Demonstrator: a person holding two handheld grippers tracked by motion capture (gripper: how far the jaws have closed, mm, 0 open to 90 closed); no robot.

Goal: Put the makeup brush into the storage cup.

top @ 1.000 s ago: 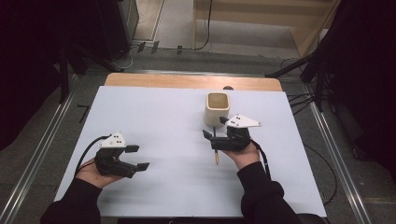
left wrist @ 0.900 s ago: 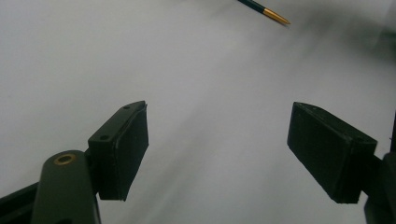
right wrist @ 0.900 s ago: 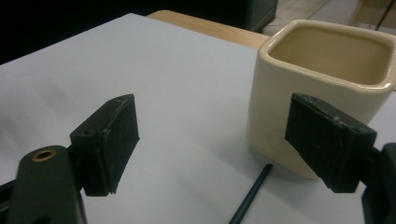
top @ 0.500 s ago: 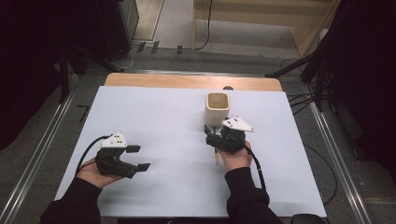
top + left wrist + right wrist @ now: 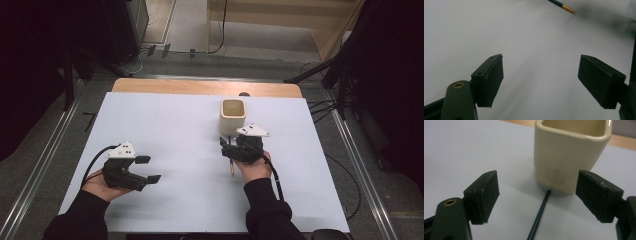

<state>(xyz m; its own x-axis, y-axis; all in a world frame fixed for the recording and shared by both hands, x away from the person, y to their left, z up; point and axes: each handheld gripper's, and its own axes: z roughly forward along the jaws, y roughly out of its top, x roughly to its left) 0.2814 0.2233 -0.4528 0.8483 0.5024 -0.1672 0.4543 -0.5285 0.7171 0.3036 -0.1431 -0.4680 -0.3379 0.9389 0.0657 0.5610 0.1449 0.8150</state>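
A cream square cup [image 5: 233,116] stands upright at the back right of the white table [image 5: 165,125]. Just in front of it a dark pen with a gold tip [image 5: 231,169] lies on the table, pointing at the cup's base. My right gripper [image 5: 234,143] hovers over the pen, open. In the right gripper view the pen [image 5: 539,216] lies between the spread jaws of my right gripper [image 5: 538,181], and the cup [image 5: 571,152] is close ahead. My left gripper [image 5: 148,169] rests open at the front left, holding nothing. The left gripper [image 5: 541,60] view catches the pen's gold tip [image 5: 568,9] far off.
A wooden strip [image 5: 205,87] runs along the table's far edge. Metal rails [image 5: 47,155] flank both sides. Bare white surface lies between the two grippers.
My right gripper has shifted slightly left and toward the person, settling over the pen. The left gripper has stayed put.
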